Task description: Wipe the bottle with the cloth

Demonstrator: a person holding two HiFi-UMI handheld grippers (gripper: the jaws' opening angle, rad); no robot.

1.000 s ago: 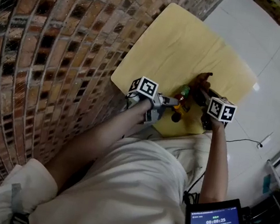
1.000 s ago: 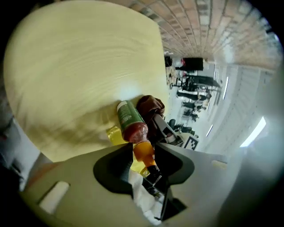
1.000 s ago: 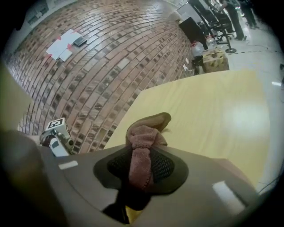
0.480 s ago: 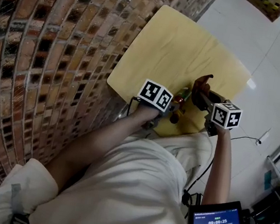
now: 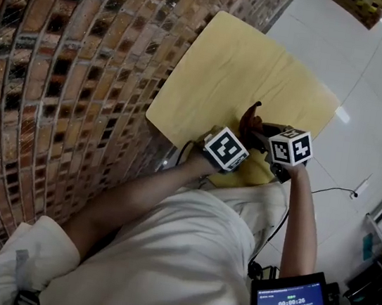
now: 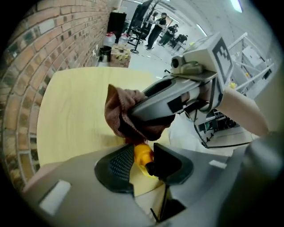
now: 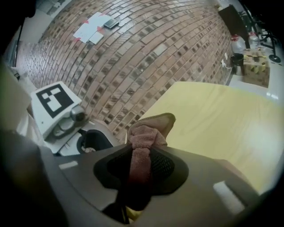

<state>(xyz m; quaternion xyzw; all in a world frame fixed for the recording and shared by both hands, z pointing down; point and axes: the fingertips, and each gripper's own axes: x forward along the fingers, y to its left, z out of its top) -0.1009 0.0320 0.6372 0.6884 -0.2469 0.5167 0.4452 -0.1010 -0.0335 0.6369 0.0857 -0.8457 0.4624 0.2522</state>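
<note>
While the left claw (image 6: 142, 151) clamps the bottle (image 6: 141, 157) by its yellow part near the surface's (image 6: 71, 115) six o'clock edge, the right claw (image 7: 141, 156) pinches the soft cloth (image 7: 147, 132); the bottle looks light, rigid, slippery.

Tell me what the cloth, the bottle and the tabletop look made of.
The cloth looks like brownish-pink terry or microfibre: fuzzy nap, limp folds, matte. Of the bottle only a yellow part shows, smooth with a slight sheen, probably plastic. The tabletop is pale yellow with faint grain, satin: wood or wood-look laminate, can't tell which.
</note>
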